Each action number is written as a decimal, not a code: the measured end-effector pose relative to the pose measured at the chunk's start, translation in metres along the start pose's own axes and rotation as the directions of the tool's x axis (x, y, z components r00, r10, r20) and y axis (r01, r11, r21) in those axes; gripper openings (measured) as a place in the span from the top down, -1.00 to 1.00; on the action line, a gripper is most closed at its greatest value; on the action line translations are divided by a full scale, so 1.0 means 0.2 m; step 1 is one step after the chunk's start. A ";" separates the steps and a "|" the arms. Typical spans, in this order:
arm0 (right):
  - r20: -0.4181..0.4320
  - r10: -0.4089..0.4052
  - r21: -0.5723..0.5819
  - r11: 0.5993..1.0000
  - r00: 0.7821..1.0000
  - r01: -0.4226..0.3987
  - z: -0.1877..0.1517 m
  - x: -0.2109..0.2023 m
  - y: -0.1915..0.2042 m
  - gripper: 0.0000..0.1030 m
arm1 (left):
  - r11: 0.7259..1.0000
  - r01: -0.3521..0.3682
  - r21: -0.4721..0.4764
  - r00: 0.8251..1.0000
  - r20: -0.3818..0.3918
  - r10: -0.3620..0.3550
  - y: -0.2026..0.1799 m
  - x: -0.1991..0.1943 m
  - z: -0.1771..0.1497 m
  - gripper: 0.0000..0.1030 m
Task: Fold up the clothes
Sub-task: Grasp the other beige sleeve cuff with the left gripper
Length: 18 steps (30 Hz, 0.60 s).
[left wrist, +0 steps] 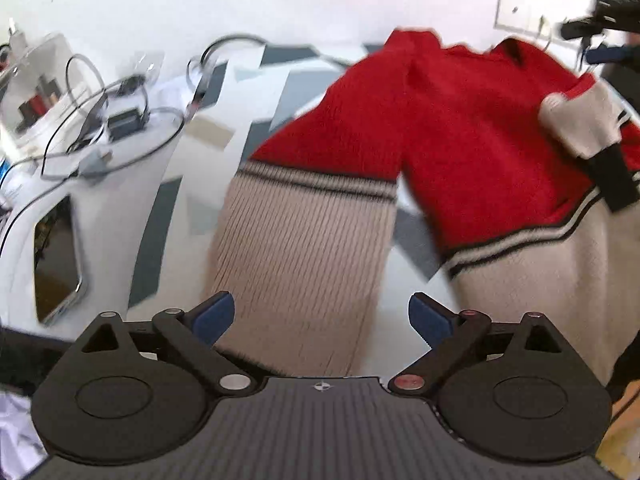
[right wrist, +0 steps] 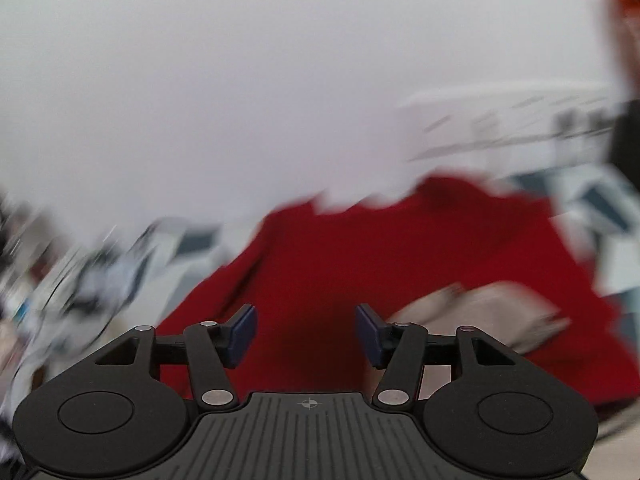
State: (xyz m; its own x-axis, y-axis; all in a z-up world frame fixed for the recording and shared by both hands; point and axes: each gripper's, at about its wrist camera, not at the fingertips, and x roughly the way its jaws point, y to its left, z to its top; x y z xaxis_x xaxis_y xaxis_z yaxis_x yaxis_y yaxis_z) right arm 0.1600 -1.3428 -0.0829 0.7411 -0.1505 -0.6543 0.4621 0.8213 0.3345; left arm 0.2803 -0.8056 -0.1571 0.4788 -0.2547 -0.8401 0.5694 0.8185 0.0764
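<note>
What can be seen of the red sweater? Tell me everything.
The red sweater is a chunky knit with a red body, wide cream ribbed bands and thin black and white stripes between them. It lies spread and partly folded on a white surface with grey shapes, one cream-cuffed sleeve laid across the body. The left tool is open above a ribbed band, not gripping it. The right wrist view is too blurred for more.

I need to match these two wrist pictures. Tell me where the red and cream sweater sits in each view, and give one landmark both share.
Left wrist view: the red and cream sweater fills the centre and right, its cream ribbed sleeve running down towards the open left gripper.
Right wrist view: the sweater lies blurred across the lower centre and right, beyond the open right gripper.
Shared landmark: the grey and white patterned cloth under the sweater.
</note>
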 end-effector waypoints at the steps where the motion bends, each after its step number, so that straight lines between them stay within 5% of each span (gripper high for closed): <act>1: -0.045 0.032 -0.025 0.999 0.998 -0.033 -0.02 0.09 0.06 0.01 | 1.000 0.004 -0.004 1.000 -0.015 -0.004 0.00 0.01 -0.02 -0.86; 4: -0.156 0.079 -0.100 0.990 0.985 -0.095 -0.09 0.35 0.25 0.02 | 1.000 -0.006 -0.007 0.998 -0.067 0.006 -0.03 0.06 -0.05 -0.87; 8: -0.188 0.076 -0.092 0.991 0.979 -0.095 -0.13 0.51 0.37 0.02 | 0.991 -0.128 0.028 0.990 -0.055 0.129 -0.09 0.16 -0.07 -0.85; 9: -0.182 0.069 -0.094 0.992 0.981 -0.087 -0.13 0.52 0.37 0.02 | 0.990 -0.140 -0.001 0.990 -0.030 0.140 -0.08 0.16 -0.07 -0.73; 11: -0.166 0.028 -0.127 0.991 0.986 -0.050 -0.14 0.52 0.33 0.01 | 0.990 -0.115 -0.076 0.993 -0.012 0.114 -0.04 0.15 -0.06 0.12; 13: -0.150 -0.015 -0.158 0.987 0.989 -0.009 -0.15 0.51 0.27 -0.05 | 0.987 -0.102 -0.126 0.995 -0.011 0.101 0.00 0.15 -0.04 0.75; 18: -0.146 -0.132 -0.102 0.988 0.980 0.118 -0.18 0.41 0.01 -0.23 | 0.973 -0.090 -0.213 0.985 0.127 0.119 0.09 0.02 0.01 0.77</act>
State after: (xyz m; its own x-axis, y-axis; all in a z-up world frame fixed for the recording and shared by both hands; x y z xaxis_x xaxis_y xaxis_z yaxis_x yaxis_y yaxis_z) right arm 0.2046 -1.3337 -0.1602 0.5943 -0.1761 -0.7847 0.4942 0.8497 0.1836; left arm 0.2933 -0.7921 -0.1577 0.6243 -0.2192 -0.7498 0.3685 0.9290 0.0352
